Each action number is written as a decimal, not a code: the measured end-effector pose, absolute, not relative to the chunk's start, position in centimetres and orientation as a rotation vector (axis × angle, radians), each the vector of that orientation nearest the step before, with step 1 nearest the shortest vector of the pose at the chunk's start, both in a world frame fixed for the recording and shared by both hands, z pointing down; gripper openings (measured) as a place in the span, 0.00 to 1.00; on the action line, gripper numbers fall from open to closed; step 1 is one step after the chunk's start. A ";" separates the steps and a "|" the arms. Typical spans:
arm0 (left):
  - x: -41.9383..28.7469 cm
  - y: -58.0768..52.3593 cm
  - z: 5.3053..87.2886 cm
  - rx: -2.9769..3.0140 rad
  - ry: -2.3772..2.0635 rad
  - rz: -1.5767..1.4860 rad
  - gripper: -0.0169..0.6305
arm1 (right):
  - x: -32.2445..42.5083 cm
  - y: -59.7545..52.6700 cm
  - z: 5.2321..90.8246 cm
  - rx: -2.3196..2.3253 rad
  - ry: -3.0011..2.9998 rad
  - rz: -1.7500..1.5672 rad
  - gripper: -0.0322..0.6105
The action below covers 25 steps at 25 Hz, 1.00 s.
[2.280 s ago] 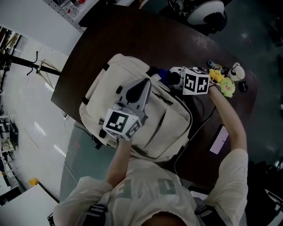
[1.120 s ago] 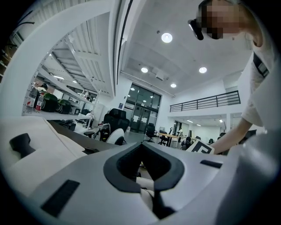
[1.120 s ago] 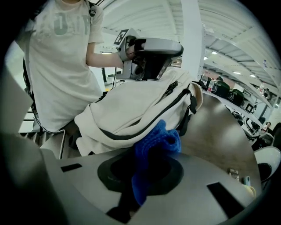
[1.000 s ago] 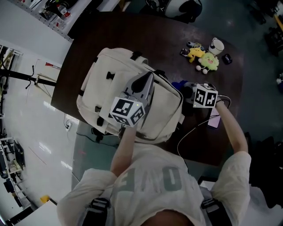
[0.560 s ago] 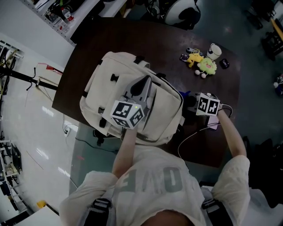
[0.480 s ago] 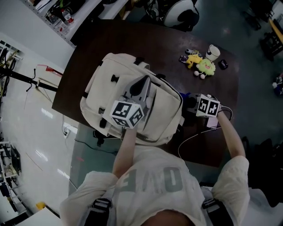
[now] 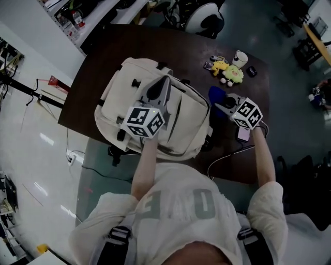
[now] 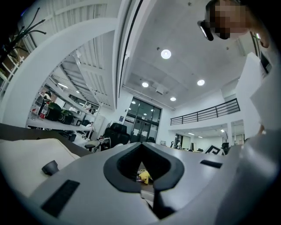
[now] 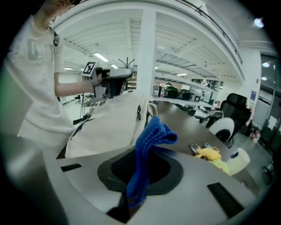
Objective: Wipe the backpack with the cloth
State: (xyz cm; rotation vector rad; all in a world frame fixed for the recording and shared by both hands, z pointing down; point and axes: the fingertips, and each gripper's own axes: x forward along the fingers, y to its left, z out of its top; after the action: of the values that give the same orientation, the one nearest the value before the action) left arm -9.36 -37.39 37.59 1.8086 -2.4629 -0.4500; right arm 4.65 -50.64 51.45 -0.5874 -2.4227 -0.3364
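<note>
The cream backpack (image 7: 129,98) lies flat on the dark table (image 7: 108,49). My left gripper (image 7: 163,83) is shut with nothing between its jaws, lying over the backpack's middle and pointing toward its top. In the left gripper view the left gripper (image 8: 142,147) has the backpack (image 8: 26,158) low at the left. My right gripper (image 7: 221,106) is shut on the blue cloth (image 7: 216,94), held over the table just right of the backpack. The right gripper view has the cloth (image 9: 151,140) sticking up from the right gripper (image 9: 140,176), apart from the backpack (image 9: 109,123).
Yellow and green plush toys (image 7: 227,71) and a white mug (image 7: 239,58) sit at the table's far right. A phone (image 7: 243,133) and a cable (image 7: 227,155) lie under my right arm. An office chair (image 7: 204,15) stands beyond the table.
My right gripper has carried the cloth off the backpack's top and rightward over the table. The left gripper has stayed on the backpack.
</note>
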 end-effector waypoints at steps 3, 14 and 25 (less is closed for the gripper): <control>-8.8 -36.6 36.6 1.845 -2.456 -0.468 0.03 | 4.1 -49.9 48.7 -0.485 -2.524 -0.322 0.12; -6.2 -27.4 34.1 1.987 -2.418 -0.370 0.03 | 0.8 -38.5 39.6 -0.152 -2.815 -0.229 0.11; -18.6 -18.5 33.3 2.060 -2.372 -0.451 0.03 | -10.2 -26.2 34.0 0.058 -2.983 0.016 0.11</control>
State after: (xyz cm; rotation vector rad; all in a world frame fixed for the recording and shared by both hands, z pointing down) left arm -18.59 -18.51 33.25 2.0596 -2.3717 -0.4509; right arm -10.23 -26.23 34.01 0.0577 -2.9825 0.0161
